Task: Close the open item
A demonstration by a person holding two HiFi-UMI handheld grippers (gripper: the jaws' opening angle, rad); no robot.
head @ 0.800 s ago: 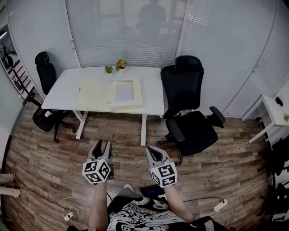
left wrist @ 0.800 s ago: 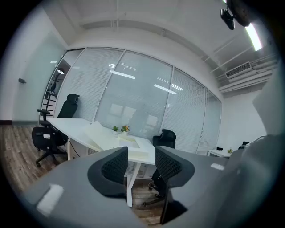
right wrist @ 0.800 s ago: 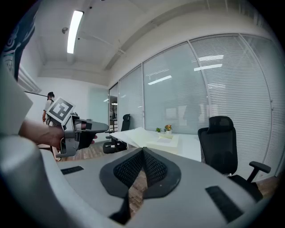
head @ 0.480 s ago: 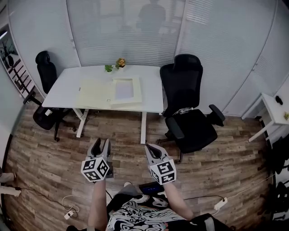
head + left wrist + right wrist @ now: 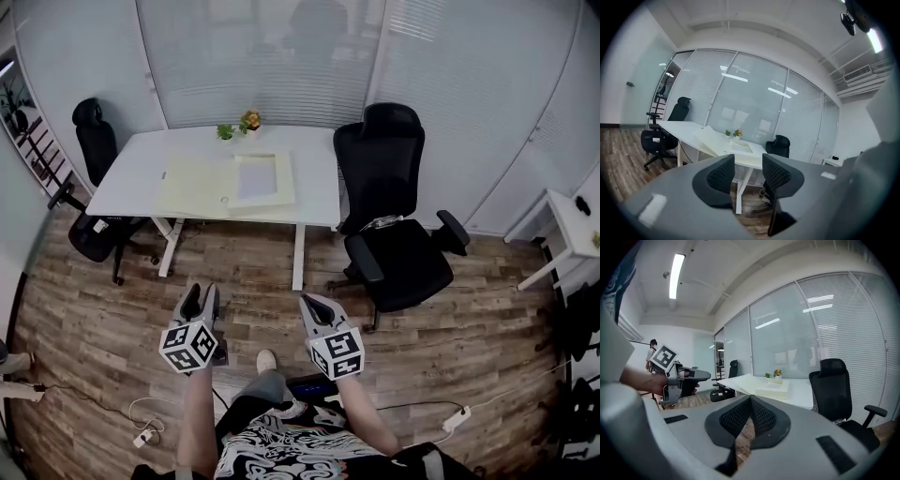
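A pale yellow box file (image 5: 225, 184) lies open on the white table (image 5: 319, 178), its lid flap spread to the left and a white sheet in its tray. It also shows as the box file (image 5: 736, 149) and the box file (image 5: 771, 386) in the two gripper views. Both grippers hang over the wooden floor, well short of the table. My left gripper (image 5: 200, 298) (image 5: 747, 171) is open with nothing between its pads. My right gripper (image 5: 309, 304) (image 5: 750, 403) is shut, its pads meeting with nothing held. The right gripper view shows the left gripper (image 5: 684, 379) in a hand.
A black office chair (image 5: 398, 234) stands at the table's right end, another chair (image 5: 92, 178) at its left end. Two small potted plants (image 5: 239, 125) sit at the table's far edge. A white side table (image 5: 567, 220) is at the right. Cables and power strips (image 5: 141, 439) lie on the floor.
Both grippers have moved a little up the picture toward the table, and a foot has stepped forward below them. Neither gripper's jaws look changed.
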